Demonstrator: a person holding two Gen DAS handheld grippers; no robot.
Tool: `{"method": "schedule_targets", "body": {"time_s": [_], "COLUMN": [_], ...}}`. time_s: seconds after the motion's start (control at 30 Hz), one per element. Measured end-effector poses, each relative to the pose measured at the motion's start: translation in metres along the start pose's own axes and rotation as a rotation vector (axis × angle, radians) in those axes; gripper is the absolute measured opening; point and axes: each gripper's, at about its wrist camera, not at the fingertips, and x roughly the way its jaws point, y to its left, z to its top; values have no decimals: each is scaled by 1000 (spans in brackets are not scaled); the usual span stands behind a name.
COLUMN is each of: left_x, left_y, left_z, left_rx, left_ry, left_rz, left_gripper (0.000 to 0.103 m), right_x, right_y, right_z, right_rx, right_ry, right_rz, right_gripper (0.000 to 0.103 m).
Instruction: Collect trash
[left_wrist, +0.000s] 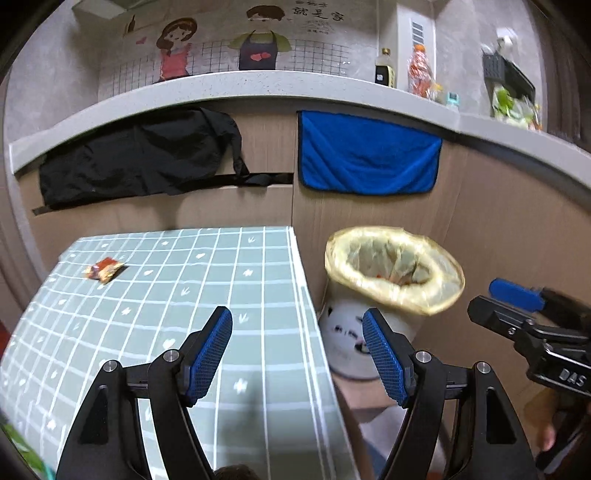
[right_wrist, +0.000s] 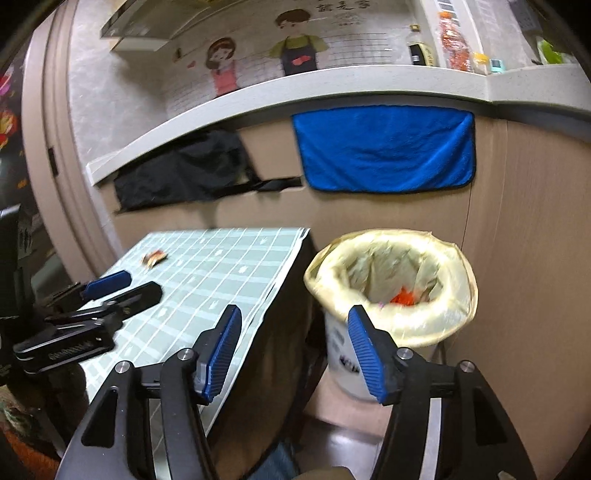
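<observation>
A red and yellow snack wrapper (left_wrist: 104, 268) lies at the far left of the green checked table (left_wrist: 207, 295); it also shows in the right wrist view (right_wrist: 154, 256). A white trash bin (left_wrist: 393, 271) lined with a yellowish bag stands on the floor right of the table, and red trash lies inside the bin (right_wrist: 391, 280). My left gripper (left_wrist: 297, 356) is open and empty above the table's right edge. My right gripper (right_wrist: 293, 349) is open and empty, just in front of the bin. Each gripper shows in the other's view, the right gripper (left_wrist: 517, 306) and the left gripper (right_wrist: 118, 286).
A brown panel wall behind carries a black cloth (left_wrist: 140, 155) and a blue towel (left_wrist: 369, 155) under a grey counter (left_wrist: 258, 86) with bottles. A gap of floor separates the table edge from the bin.
</observation>
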Motion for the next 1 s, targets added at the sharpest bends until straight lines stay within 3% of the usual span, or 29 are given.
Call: {"method": "schedule_targets", "body": {"time_s": [0.33,0.57,1.0], "left_x": [-84,-106,-130], "left_y": [-17,-5,5], "left_z": [-19,-18,-24], "left_rx": [39,-8,-33], "left_ry": [-159,-178,-217], "left_rz": [90,88,94], "left_gripper": [73,73,73], "right_x": [-63,-90,-102], "right_y": [39,43,69], "right_z": [-34,-31,-30], "right_rx": [-56,-12,-67], "right_ry": [-112,-146,-169], "right_rz": [-60,-51,-99], "right_gripper": [58,61,62]}}
